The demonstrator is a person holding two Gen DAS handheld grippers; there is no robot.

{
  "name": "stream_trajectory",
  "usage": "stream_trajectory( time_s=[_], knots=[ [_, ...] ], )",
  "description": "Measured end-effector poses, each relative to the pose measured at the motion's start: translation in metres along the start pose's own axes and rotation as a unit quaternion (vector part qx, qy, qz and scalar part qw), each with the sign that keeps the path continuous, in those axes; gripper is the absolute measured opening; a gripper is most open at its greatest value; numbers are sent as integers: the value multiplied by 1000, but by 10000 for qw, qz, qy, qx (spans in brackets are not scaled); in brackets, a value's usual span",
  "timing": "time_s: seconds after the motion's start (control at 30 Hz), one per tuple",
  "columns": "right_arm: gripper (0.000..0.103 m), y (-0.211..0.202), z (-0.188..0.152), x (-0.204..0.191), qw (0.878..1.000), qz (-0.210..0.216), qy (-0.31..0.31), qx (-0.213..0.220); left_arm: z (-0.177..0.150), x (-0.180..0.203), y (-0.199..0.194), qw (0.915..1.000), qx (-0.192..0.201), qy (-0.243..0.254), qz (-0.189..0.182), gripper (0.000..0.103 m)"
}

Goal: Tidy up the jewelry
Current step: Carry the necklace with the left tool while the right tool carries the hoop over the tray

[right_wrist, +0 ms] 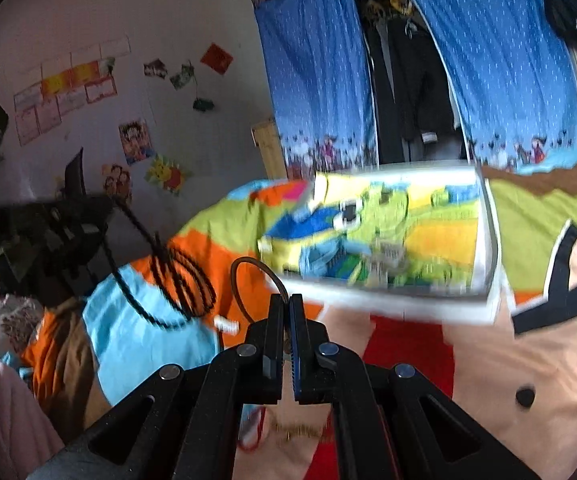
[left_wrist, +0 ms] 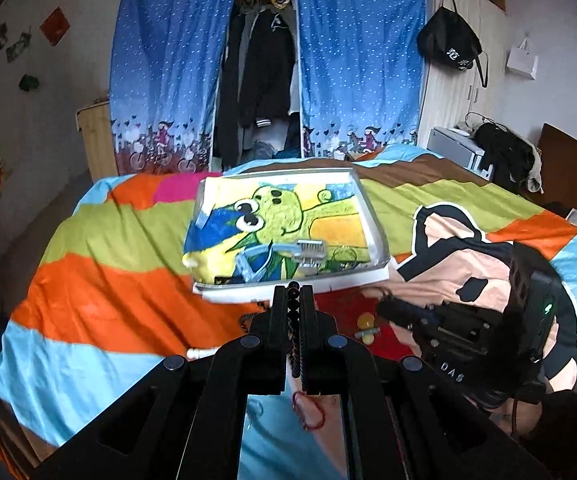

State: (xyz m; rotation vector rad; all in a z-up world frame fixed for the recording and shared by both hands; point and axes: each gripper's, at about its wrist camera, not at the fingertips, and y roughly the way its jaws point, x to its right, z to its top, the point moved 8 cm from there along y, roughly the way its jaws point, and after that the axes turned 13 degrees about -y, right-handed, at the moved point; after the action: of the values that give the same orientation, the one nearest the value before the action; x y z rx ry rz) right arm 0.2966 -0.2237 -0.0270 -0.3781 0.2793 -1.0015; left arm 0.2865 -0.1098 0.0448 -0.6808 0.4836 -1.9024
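Note:
A clear tray (left_wrist: 372, 216) lined with a cartoon cloth lies on the striped bedspread; a clear comb-like clip (left_wrist: 309, 250) and a green bangle (left_wrist: 344, 258) lie in its near part. My left gripper (left_wrist: 293, 290) is shut on a dark beaded strand (left_wrist: 294, 332), just short of the tray's near edge. In the right wrist view that strand (right_wrist: 180, 280) hangs in loops from the left gripper. My right gripper (right_wrist: 287, 300) is shut on a thin brown ring (right_wrist: 248, 276), near the tray (right_wrist: 488, 240).
A yellow trinket (left_wrist: 365, 326) and a red cord (left_wrist: 308, 410) lie on the bedspread close to me. A gold chain (right_wrist: 296, 432) lies under the right gripper. Blue curtains (left_wrist: 168, 80) and a wardrobe stand beyond the bed.

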Motion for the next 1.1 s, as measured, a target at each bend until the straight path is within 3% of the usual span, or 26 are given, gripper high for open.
stream_trajectory(
  time_s=[0.2,0.47,0.73,0.93,1.1],
  knots=[
    [3,1,45,23,9984,-103,-20,553,22,-1,28,9997,57,-114,-192,3],
    [3,38,82,103,9932,-675,303,900,81,-5,92,9990,206,-177,-354,3],
    [3,87,63,194,9873,-1151,883,652,132,-10,202,9988,224,-277,-345,3],
    [4,115,32,223,9864,-1163,1137,249,131,-17,286,9967,-162,-696,-387,3],
    [3,130,3,238,9833,-1157,1395,-140,120,-17,327,9959,-398,-740,-326,3]
  ],
)
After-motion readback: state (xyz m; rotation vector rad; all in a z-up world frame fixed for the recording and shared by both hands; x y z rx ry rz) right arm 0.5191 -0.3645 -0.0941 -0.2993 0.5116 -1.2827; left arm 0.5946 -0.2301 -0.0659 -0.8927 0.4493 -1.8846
